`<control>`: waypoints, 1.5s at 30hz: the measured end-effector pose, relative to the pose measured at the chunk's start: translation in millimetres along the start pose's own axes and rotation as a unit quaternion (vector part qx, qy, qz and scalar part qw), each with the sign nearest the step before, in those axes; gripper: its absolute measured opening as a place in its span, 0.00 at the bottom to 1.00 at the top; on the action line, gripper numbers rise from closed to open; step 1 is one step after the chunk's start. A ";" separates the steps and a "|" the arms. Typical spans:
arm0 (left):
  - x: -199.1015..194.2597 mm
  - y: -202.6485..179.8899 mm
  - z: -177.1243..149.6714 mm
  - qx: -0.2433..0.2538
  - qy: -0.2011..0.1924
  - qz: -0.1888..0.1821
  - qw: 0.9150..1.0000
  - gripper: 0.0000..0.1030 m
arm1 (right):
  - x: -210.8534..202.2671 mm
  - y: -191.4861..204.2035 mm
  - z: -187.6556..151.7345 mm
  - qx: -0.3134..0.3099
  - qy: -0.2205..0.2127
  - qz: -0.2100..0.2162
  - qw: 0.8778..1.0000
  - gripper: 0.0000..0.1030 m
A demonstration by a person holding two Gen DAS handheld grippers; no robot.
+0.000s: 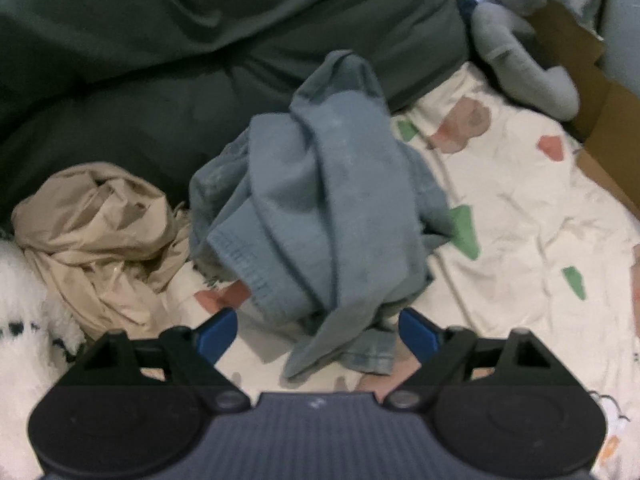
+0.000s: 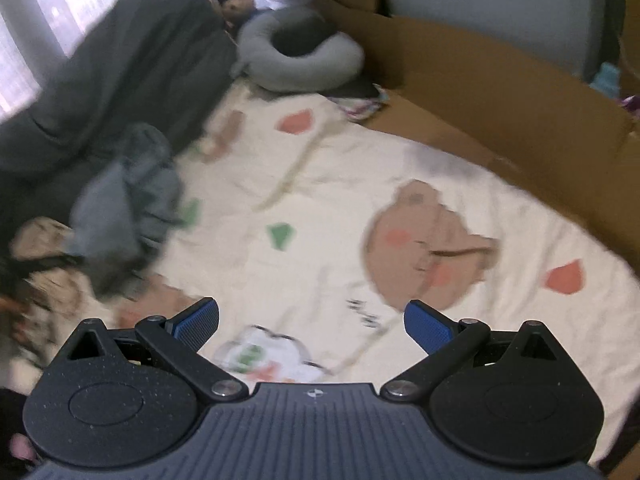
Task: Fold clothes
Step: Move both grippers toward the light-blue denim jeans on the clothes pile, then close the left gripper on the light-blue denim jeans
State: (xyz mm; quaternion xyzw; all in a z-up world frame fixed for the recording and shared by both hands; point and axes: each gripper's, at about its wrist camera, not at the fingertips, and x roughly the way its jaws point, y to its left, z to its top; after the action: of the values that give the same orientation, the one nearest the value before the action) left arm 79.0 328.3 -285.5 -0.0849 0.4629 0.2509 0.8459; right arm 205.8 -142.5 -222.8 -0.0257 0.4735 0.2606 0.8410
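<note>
Garment (image 1: 320, 200) bunched upright, long axis vertical

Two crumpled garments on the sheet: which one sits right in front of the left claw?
The blue-grey garment, bunched between the left claw's open fingers. The beige garment lies off to the side, beyond them.

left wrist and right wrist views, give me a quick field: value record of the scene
surface: white printed sheet
blue garment: crumpled heap, unfolded, just ahead of left gripper
beige garment: crumpled, beside the blue one
left gripper: open, holding nothing
right gripper: open over bare sheet
backdrop: dark cushions, grey ring pillow, cardboard
</note>
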 end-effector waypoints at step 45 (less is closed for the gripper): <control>0.3 -19.9 39.0 0.085 -0.097 -0.041 0.991 0.60 | 58.9 -39.3 -66.3 0.038 0.014 0.064 0.997 0.96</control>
State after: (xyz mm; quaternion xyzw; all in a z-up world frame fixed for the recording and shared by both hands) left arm 118.0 326.0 -265.9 -0.0066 0.3947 0.1825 0.9005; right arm 196.5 -171.2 -314.9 0.0328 0.4952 0.2957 0.8163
